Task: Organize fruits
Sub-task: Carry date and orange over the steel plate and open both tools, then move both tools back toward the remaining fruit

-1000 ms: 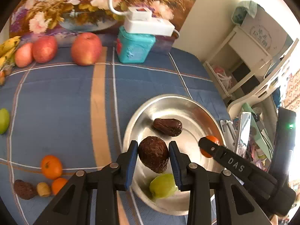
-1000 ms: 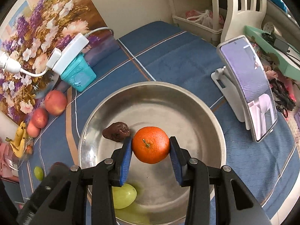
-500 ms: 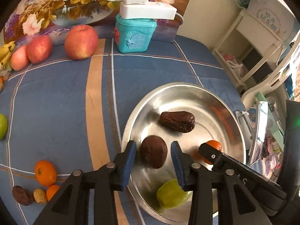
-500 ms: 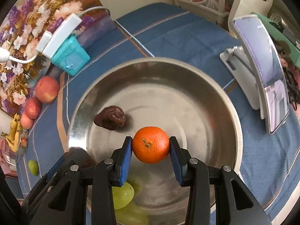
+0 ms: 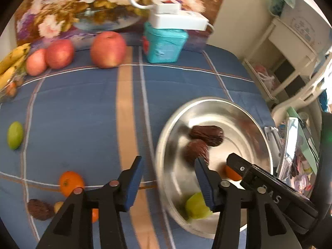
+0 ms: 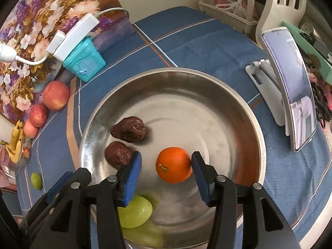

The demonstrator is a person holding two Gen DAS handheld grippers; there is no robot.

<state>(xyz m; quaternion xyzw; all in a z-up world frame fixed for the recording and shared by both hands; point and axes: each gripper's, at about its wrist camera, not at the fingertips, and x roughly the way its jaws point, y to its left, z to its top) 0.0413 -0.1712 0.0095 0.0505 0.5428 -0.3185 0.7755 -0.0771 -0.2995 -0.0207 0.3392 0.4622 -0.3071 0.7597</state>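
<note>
Down in the steel bowl the orange sits on the bare metal, between the blue pads of the right gripper, whose jaws are opening; the far pad looks just at its skin, the near one stands clear. It should be a light, firm, round thing, apt to roll on that slick floor; I'd take it across its widest part, pads on opposite sides. Beside it lie two wrinkled brown fruits, soft-looking and light, and nearer the rim some pale green fruits, smooth and likely slippery. The left gripper is opening too, with nothing between its pads; it straddles the bowl's near rim, one pad over the cloth, one inside. Beyond the bowl, on the blue checked desk cloth, wait another orange, a green fruit, three apples and bananas at the far edge. A phone on a stand faces the bowl.
</note>
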